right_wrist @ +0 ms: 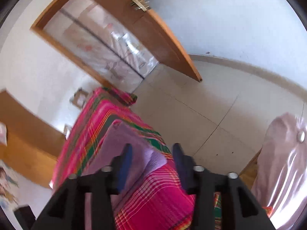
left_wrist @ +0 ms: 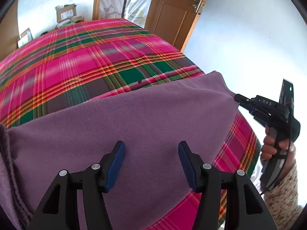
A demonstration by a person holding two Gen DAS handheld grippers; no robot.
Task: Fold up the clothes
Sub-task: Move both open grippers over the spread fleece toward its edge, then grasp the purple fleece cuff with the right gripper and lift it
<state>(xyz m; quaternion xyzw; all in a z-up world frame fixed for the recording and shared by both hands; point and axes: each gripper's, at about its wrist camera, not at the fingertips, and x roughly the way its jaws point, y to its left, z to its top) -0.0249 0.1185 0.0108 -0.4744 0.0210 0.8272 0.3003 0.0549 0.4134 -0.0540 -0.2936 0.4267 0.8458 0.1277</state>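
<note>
A purple fleece garment (left_wrist: pixel 134 118) lies spread across a bed with a pink, green and orange plaid cover (left_wrist: pixel 86 57). My left gripper (left_wrist: pixel 151 149) hovers just above the garment's near part, open, with nothing between its blue pads. A hand (left_wrist: pixel 276 147) holds my right gripper (left_wrist: pixel 238 96) at the garment's right edge, where the cloth rises to a point at the gripper's tip. In the blurred right wrist view, my right gripper (right_wrist: pixel 153 153) has its fingers apart, and a corner of the purple garment (right_wrist: pixel 134 153) lies below the gap.
A wooden door (left_wrist: pixel 176 9) stands open beyond the bed's far right corner. Cardboard boxes (left_wrist: pixel 66 12) sit against the back wall. Pale tiled floor (right_wrist: pixel 220 105) runs along the bed's right side. A pinkish shiny cover (right_wrist: pixel 284 163) drapes over furniture at the right.
</note>
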